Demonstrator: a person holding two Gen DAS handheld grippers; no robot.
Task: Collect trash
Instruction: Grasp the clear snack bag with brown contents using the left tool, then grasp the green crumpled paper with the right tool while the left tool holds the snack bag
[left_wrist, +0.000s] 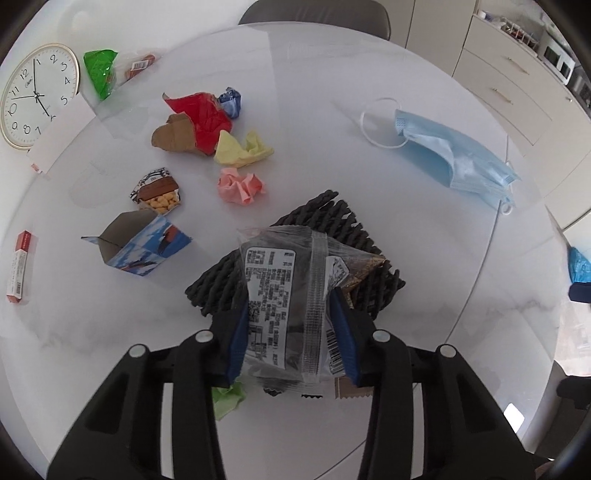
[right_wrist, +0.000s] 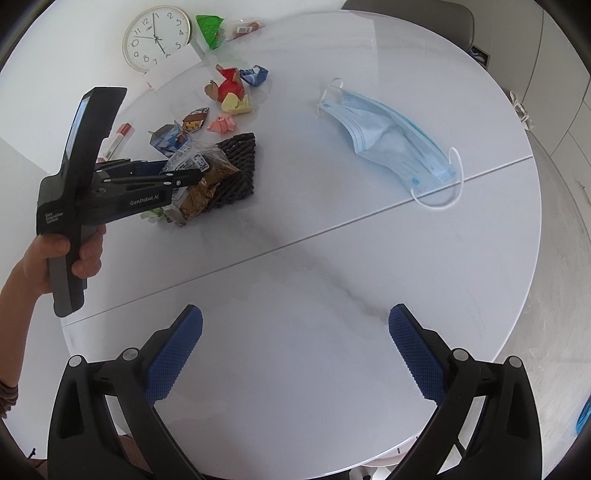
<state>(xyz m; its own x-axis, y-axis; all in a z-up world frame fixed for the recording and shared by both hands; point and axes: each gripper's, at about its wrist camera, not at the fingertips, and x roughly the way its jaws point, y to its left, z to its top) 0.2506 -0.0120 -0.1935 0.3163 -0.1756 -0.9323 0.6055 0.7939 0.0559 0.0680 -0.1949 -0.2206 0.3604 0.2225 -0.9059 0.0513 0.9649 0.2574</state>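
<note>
My left gripper (left_wrist: 290, 306) is shut on a clear plastic snack packet (left_wrist: 284, 288) with a printed label; both blue pads press its sides. The packet hangs over a black foam net (left_wrist: 332, 221). From the right wrist view the left gripper (right_wrist: 184, 179), held by a hand (right_wrist: 55, 254), grips the same packet (right_wrist: 207, 181). My right gripper (right_wrist: 295, 350) stands open over bare white table (right_wrist: 332, 277), nothing between its fingers. A blue face mask (left_wrist: 454, 155) (right_wrist: 388, 140) lies to the right. Pink (left_wrist: 242, 184) and yellow (left_wrist: 240, 147) paper balls lie beyond the net.
More litter lies at the left: a red wrapper (left_wrist: 207, 118), brown cardboard (left_wrist: 173, 134), a chocolate wrapper (left_wrist: 157, 190), a torn blue carton (left_wrist: 144, 243), a green bag (left_wrist: 99, 70), a red-white box (left_wrist: 20, 271). Green paper (left_wrist: 229, 397) lies under the left gripper. A clock (left_wrist: 37, 92) lies beyond the table's far left rim.
</note>
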